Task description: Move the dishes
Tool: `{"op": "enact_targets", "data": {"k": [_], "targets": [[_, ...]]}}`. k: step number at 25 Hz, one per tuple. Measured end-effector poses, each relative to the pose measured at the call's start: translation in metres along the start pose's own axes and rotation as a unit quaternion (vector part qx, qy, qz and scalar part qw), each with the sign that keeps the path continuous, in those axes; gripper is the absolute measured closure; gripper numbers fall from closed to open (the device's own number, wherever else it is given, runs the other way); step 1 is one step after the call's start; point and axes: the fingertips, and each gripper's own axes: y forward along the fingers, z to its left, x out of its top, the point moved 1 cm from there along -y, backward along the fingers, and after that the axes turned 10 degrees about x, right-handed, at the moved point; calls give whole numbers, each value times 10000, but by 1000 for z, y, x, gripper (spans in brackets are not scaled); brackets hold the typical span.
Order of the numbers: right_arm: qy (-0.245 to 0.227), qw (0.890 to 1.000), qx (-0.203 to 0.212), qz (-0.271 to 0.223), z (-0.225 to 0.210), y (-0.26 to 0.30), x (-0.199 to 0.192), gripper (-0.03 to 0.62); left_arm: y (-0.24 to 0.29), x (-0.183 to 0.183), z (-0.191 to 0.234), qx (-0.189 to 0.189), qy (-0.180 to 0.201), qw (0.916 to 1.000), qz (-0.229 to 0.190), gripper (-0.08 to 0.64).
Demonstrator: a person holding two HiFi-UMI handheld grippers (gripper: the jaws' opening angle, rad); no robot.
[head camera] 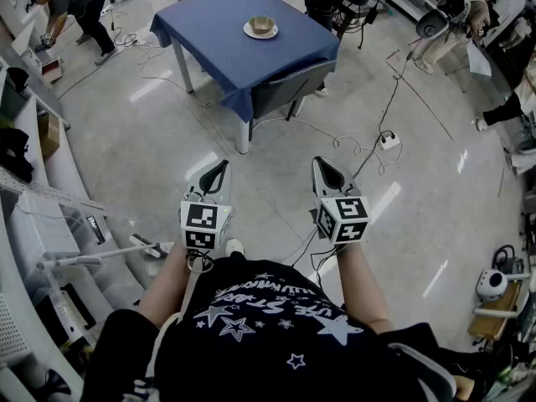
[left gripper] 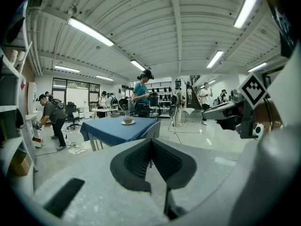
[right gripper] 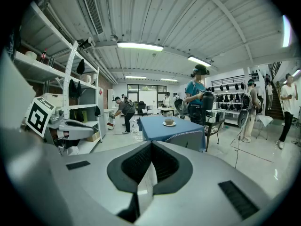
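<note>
Two grippers, each with jaws pressed together and empty: the left gripper (head camera: 219, 171) and right gripper (head camera: 322, 167) point toward a distant blue-clothed table (head camera: 234, 53) holding a bowl (head camera: 261, 23) on a saucer (head camera: 249, 30).

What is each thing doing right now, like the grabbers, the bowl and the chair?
left gripper: shut, nothing in it
right gripper: shut, nothing in it
bowl: upright, sitting on the saucer
saucer: flat on the table
table: covered by a blue cloth
chair: pushed in at the table
</note>
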Motion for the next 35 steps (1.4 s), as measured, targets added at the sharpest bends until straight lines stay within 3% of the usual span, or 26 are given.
{"op": "enact_targets", "data": {"k": [6,12,22,28,35], "targets": [[-64,10000,-27,-16,1,27,9,591,17,2,27,54,48,10000,-16,541],[-83,9999,-104,59,3,57,12,591,34,-10,54,57,-225,9996,169,541],[447,9985,-251,-213,19,94,13,587,43,-40,84,-239,-687,9956,586,541],[379,9991,-31,-208,20,115,23,403,60,-26,86,-324,-725,9961,384,541],[400,9990,139,-166,-4,149,33,299,72,-24,100,-125,-860,9954,413,541]]}}
